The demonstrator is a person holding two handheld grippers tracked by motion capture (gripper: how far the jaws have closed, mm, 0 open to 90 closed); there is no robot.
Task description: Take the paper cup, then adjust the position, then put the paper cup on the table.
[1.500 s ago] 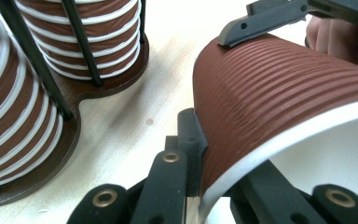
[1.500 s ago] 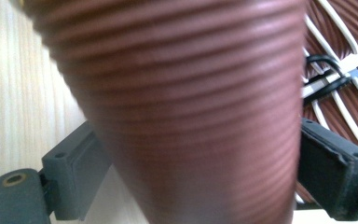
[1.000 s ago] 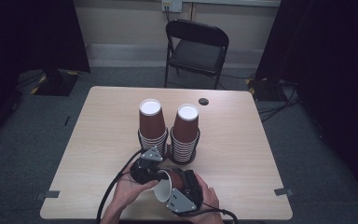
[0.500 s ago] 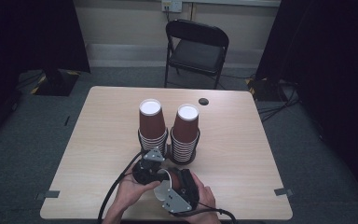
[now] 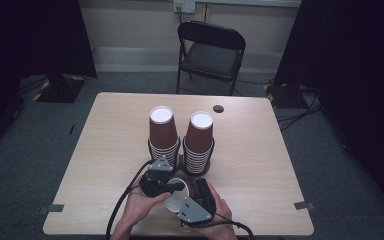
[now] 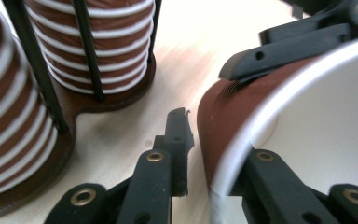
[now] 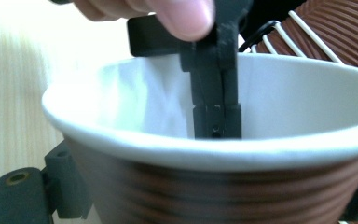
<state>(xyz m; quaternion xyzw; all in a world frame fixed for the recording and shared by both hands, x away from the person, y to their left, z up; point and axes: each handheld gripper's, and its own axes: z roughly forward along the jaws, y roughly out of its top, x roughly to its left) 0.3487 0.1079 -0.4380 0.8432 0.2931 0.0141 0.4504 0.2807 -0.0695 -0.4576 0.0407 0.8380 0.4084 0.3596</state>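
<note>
Dark curtains close off both sides of the room, and a black folding chair (image 5: pixel 211 50) stands behind the wooden table (image 5: pixel 105 135), close to its far edge. Near the middle of the table a dark holder (image 6: pixel 98 100) carries two tall stacks of brown paper cups (image 5: pixel 161 131) side by side, each stack ringed by thin black rods. A small dark disc (image 5: pixel 218 108) lies by the far edge, right of centre.

At the near edge, just in front of the stacks, two hands meet over a single brown cup (image 5: pixel 176 197) with a white inside, tipped so that its mouth faces the person. The right gripper (image 5: pixel 196 196) clasps the cup's ribbed body from the outside, one jaw on each flank as its own camera shows, so it is gripping the cup. The left gripper (image 6: pixel 214 135) straddles the rim: one jaw reaches inside against the white wall, the other stands outside, and a sliver of table shows between that outer jaw and the brown wall. Its jaws have just been opening, with the cup's wall between them but not pinched. A fingertip (image 7: pixel 177 14) of the left hand rests on top of that gripper, above the cup's mouth.
</note>
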